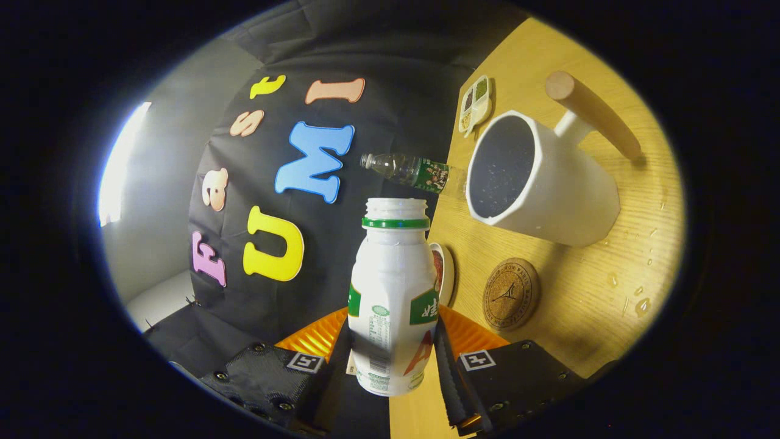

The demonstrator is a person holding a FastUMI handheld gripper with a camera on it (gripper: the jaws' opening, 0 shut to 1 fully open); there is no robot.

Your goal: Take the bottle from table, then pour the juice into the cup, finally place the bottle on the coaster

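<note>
Gripper (pixel 393 360) clamps bottle (pixel 393 292), open mouth near cup (pixel 536 183) rim.

You are working in a staged recording booth, not a lived-in kitchen. A black cloth wall (pixel 378 55) hangs right behind the work area, and past its edge you can see a plain pale wall (pixel 177 183) with a bright strip of light (pixel 119 164). The light wooden tabletop (pixel 585 292) carries a small household set laid out like props: a white cup (pixel 548 183) with a wooden handle, a round cork coaster (pixel 510 294), a small divided dish (pixel 475 105), a clear plastic water bottle (pixel 411 171) and a white juice bottle (pixel 393 305). Square printed marker tags (pixel 477 360) ride on the gripper (pixel 390 360), as on data-collection gear.
</note>
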